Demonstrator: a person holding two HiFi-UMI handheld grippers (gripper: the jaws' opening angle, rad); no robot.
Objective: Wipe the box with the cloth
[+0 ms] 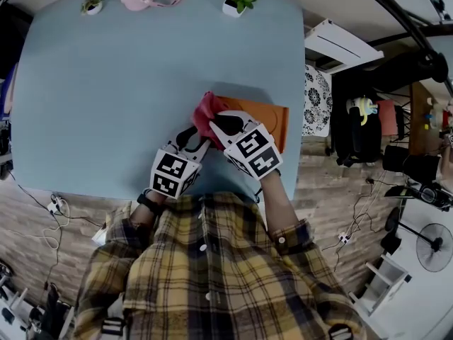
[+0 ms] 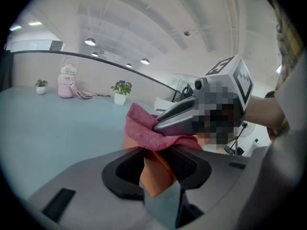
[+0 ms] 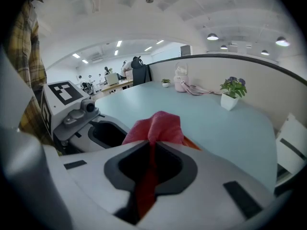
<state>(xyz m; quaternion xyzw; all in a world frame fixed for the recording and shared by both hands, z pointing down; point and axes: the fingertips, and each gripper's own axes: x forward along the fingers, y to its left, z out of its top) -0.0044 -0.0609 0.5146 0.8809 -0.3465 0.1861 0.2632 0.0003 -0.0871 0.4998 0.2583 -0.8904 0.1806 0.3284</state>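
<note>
- Head view: over a pale blue table (image 1: 106, 83), the left gripper (image 1: 196, 137) and right gripper (image 1: 214, 123) meet at the near-left corner of the orange box (image 1: 267, 115). A red cloth (image 1: 206, 110) is bunched on it.
- Left gripper view: the jaws stand narrow, clamped on the box's (image 2: 156, 174) edge. The cloth (image 2: 141, 126) lies just beyond, under the right gripper's tip.
- Right gripper view: the jaws pinch tight on the cloth (image 3: 158, 126), which rests on the box (image 3: 193, 143). The left gripper (image 3: 108, 133) sits just beside.
</note>
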